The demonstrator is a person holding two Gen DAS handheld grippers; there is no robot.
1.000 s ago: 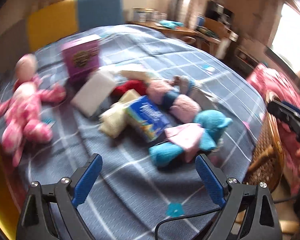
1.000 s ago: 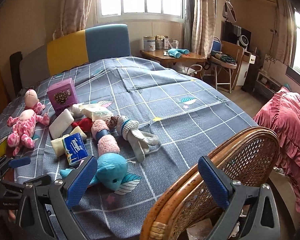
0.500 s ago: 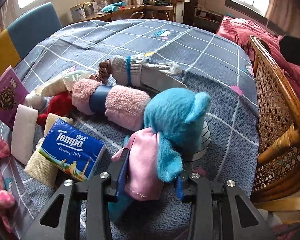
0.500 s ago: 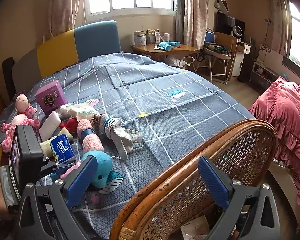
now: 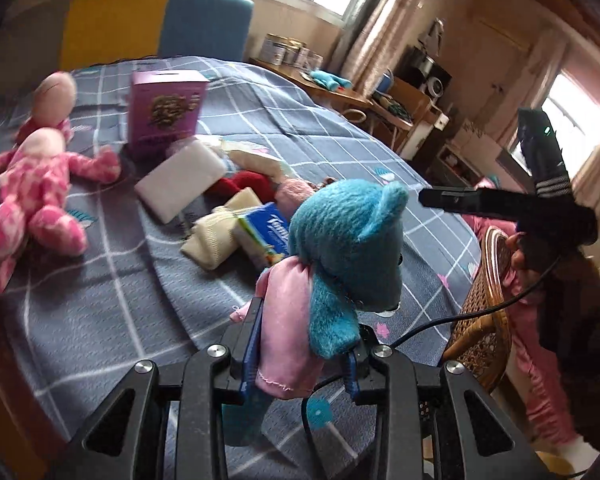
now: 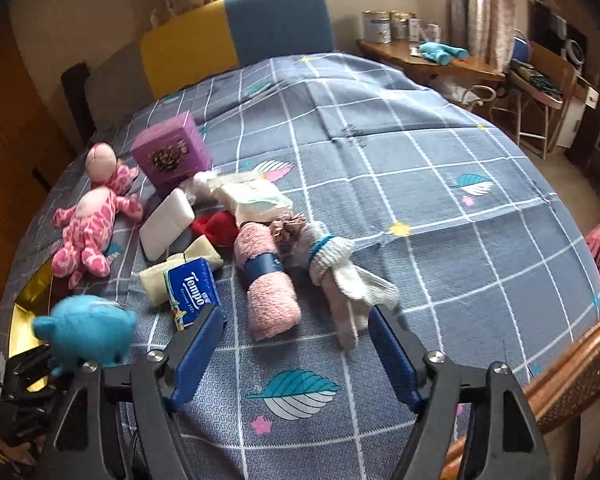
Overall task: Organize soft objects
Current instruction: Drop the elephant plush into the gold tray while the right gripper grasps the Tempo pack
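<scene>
My left gripper (image 5: 304, 332) is closing on a blue plush toy (image 5: 348, 240) with a pink cloth; its pads press the toy's lower body and hold it above the bed. The same toy (image 6: 88, 330) shows at the lower left of the right wrist view. My right gripper (image 6: 296, 316) hovers over the bed with its jaws closing and nothing between the pads. Just beyond its tips lie a pink rolled towel (image 6: 266, 276) and a grey-white sock doll (image 6: 340, 268). A blue Tempo tissue pack (image 6: 192, 292) lies by the left fingertip.
On the grey checked bed (image 6: 420, 160) also lie a pink spotted plush (image 6: 88, 232), a purple box (image 6: 172, 152), a white pad (image 6: 166, 222), a red item (image 6: 216, 226) and a beige cloth (image 6: 152, 276). A wicker chair (image 6: 572, 364) stands at the bed's near right edge.
The left gripper closed on the blue toy and lifted it off the bed. The right gripper swung from the wicker chair to over the pile, and its jaws narrowed.
</scene>
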